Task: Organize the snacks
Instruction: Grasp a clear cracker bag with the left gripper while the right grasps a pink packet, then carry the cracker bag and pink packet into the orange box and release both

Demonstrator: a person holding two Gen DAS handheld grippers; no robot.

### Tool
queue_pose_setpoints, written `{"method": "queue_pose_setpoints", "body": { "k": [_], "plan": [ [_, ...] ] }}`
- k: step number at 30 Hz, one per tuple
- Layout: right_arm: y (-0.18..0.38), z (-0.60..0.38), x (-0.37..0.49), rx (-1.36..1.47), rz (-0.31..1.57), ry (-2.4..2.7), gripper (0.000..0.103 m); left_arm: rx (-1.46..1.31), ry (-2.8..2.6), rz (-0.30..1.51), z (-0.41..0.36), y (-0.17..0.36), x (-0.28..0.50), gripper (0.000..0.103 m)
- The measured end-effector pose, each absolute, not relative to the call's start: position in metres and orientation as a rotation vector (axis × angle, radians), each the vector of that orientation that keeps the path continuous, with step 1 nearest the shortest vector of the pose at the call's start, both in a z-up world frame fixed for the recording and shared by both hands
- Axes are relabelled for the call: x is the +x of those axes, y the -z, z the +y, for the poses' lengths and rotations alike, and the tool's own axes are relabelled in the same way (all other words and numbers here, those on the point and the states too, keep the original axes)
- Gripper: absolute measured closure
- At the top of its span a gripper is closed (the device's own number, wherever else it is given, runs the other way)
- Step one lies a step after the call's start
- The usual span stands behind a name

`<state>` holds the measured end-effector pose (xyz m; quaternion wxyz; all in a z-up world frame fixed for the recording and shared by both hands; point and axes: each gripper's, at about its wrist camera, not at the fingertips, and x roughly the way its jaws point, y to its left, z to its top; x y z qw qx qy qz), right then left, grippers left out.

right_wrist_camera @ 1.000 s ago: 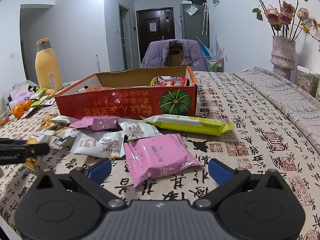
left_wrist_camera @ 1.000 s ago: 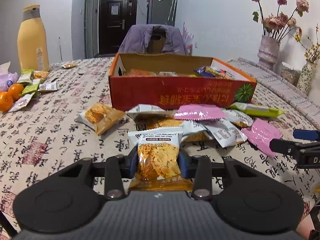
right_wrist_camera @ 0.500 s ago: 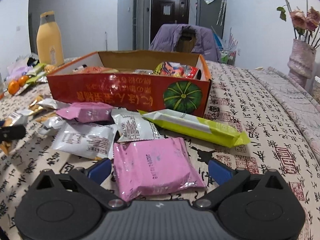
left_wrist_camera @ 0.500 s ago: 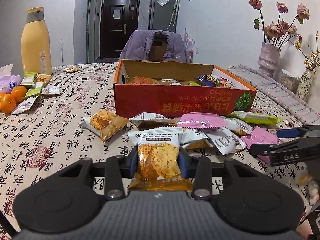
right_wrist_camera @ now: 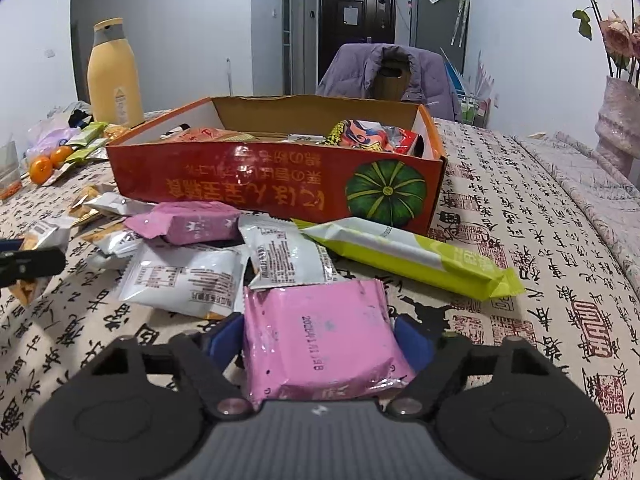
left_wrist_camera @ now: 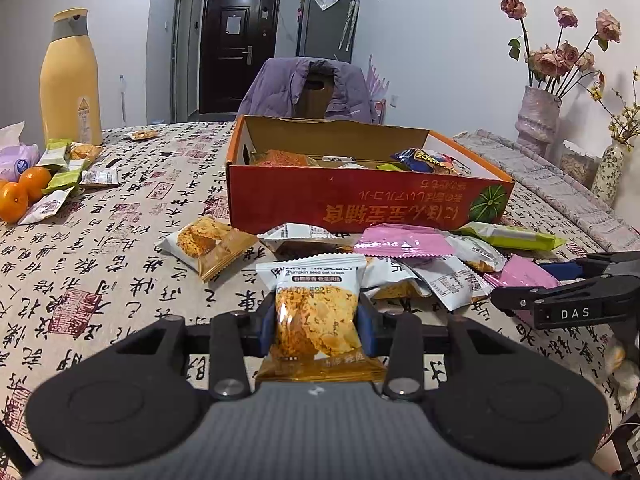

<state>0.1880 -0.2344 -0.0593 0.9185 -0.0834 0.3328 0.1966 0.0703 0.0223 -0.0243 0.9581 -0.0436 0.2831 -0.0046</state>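
My left gripper (left_wrist_camera: pixel 316 322) is shut on an orange pumpkin-seed crisp packet (left_wrist_camera: pixel 316 316), held upright above the table in front of the orange snack box (left_wrist_camera: pixel 360 204). My right gripper (right_wrist_camera: pixel 320 340) has closed its blue pads on a pink packet (right_wrist_camera: pixel 320 340) lying on the tablecloth. The box (right_wrist_camera: pixel 276 184) holds several snacks. Loose packets lie before it: another pink one (right_wrist_camera: pixel 188 224), white ones (right_wrist_camera: pixel 184 280) and a long green bar (right_wrist_camera: pixel 412 256). The right gripper also shows in the left wrist view (left_wrist_camera: pixel 568 280).
A tall yellow bottle (left_wrist_camera: pixel 70 80) stands at the far left with oranges (left_wrist_camera: pixel 24 192) and small packets (left_wrist_camera: pixel 64 172). Flower vases (left_wrist_camera: pixel 540 120) stand at the far right. A chair with a purple jacket (left_wrist_camera: pixel 312 88) is behind the box.
My right gripper moved forward and closed its jaws around the pink packet. My left gripper rose a little with the crisp packet still held.
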Motion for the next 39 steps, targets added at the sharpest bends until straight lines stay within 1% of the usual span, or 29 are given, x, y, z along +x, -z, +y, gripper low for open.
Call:
{"method": "queue_pose_setpoints", "body": {
  "k": [3, 9, 15, 24, 39],
  "plan": [
    [0.058, -0.236, 0.183, -0.167, 0.674, -0.403, 0.031, -0.09, 0.016, 0.572, 0.022, 0.024, 0.07, 0.063],
    [0.058, -0.243, 0.169, -0.124, 0.648, -0.389, 0.034, -0.096, 0.019, 0.568, 0.024, 0.024, 0.069, 0.063],
    [0.051, -0.246, 0.153, -0.113, 0.59, -0.374, 0.034, -0.104, 0.019, 0.549, 0.027, 0.019, 0.068, 0.063],
    [0.022, -0.239, 0.15, -0.104, 0.485, -0.387, 0.034, -0.106, 0.021, 0.478, 0.029, -0.005, 0.074, 0.063],
    [-0.018, -0.189, 0.213, -0.106, 0.381, -0.415, 0.034, -0.084, 0.04, 0.34, 0.015, -0.056, 0.126, 0.063]
  ]
}}
